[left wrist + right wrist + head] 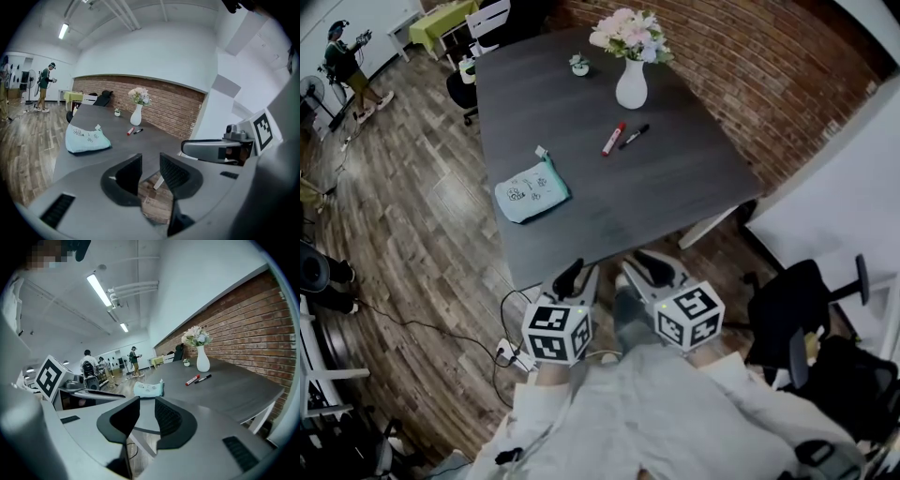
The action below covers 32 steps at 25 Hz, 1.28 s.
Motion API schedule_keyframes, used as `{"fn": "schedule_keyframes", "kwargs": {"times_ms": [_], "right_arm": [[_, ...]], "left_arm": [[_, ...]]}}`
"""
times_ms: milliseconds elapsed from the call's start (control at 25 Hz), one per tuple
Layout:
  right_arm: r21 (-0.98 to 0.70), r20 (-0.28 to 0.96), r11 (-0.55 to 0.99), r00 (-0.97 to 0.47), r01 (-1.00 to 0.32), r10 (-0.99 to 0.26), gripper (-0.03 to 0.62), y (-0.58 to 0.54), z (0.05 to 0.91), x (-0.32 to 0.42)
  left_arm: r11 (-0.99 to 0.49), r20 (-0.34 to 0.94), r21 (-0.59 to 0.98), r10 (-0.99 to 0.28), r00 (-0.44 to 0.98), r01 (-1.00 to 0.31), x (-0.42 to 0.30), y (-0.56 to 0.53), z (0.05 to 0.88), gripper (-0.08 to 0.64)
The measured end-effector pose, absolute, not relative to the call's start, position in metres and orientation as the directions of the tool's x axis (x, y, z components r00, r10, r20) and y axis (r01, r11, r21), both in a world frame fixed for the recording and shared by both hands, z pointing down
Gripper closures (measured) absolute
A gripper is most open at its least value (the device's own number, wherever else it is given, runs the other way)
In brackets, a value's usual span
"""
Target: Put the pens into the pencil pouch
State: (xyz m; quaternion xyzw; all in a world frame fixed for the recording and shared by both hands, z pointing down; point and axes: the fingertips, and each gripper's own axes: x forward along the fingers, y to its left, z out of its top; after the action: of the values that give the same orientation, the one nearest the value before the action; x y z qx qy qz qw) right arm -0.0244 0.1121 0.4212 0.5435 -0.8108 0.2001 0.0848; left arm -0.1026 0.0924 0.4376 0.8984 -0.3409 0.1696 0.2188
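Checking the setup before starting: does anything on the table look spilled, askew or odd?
Nothing stands out: the vase stands upright, the red pen and black pen lie side by side, and the pouch lies near the edge of the table.

Head view steeply down over table [572, 131]; gripper views low, off near edge, facing across it (vase [631, 86] shared).

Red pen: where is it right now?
Head view: the red pen lies on the table, left of the black pen, in front of the vase.
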Motion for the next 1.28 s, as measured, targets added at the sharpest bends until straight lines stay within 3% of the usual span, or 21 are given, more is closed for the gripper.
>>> {"fn": "schedule_keyframes", "kwargs": {"times_ms": [800,1280], "right_arm": [[-0.282,0.354,0.475,-0.550,-0.834,-0.756,0.503,-0.099,0.408,0.045],[-0.302,0.372,0.564,-0.639,-0.769,-0.673,0.505,-0.151,0.425,0.062]], "left_arm": [[-0.538,0.500,0.246,-0.642,0.581,-0.807,-0.056,-0.108,0.438,0.445],[-0.386,0.565,0.236,-0.692,0.449,-0.892,-0.066,-0.142,0.459,0.445]]}}
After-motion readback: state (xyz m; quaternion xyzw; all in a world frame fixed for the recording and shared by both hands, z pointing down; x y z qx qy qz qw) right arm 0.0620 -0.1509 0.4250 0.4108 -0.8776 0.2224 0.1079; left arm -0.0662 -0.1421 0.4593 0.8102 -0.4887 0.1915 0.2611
